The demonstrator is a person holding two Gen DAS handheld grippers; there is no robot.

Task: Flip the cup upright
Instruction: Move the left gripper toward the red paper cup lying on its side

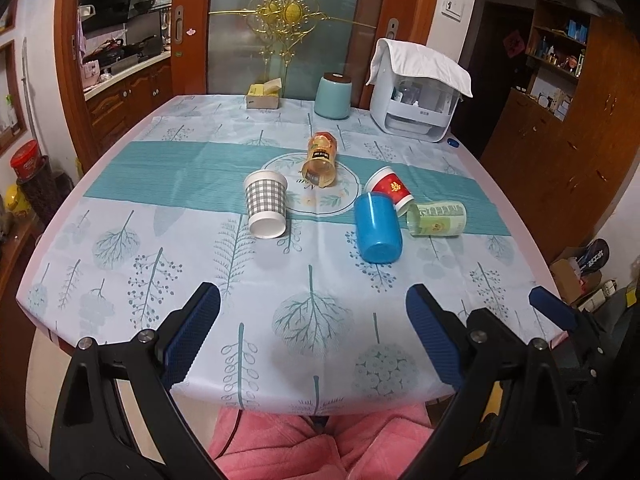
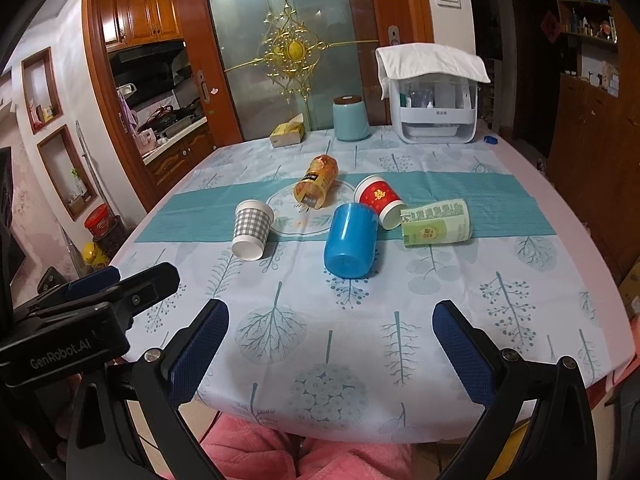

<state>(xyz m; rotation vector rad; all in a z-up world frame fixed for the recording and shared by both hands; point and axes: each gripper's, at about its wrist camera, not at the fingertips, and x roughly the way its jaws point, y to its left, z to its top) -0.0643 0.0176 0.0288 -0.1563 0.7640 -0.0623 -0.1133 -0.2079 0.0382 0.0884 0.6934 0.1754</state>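
Several cups lie on their sides mid-table: a grey checked paper cup (image 1: 265, 205) (image 2: 251, 229), a blue plastic cup (image 1: 377, 228) (image 2: 351, 240), a red paper cup (image 1: 390, 190) (image 2: 379, 201), a green cup (image 1: 437, 218) (image 2: 436, 224) and an amber transparent cup (image 1: 320, 160) (image 2: 316, 181). My left gripper (image 1: 312, 300) is open and empty, held over the table's near edge, well short of the cups. My right gripper (image 2: 330, 316) is open and empty, also near the front edge. The left gripper's body shows in the right wrist view (image 2: 100, 296).
The table (image 1: 120, 280) carries a tree-patterned cloth. At the back stand a teal canister (image 1: 333, 96), a yellow tissue box (image 1: 263, 96) and a white appliance under a cloth (image 1: 416, 92). A blue bottle cap (image 1: 453, 143) lies at the back right. Pink clothing (image 1: 320, 448) is below.
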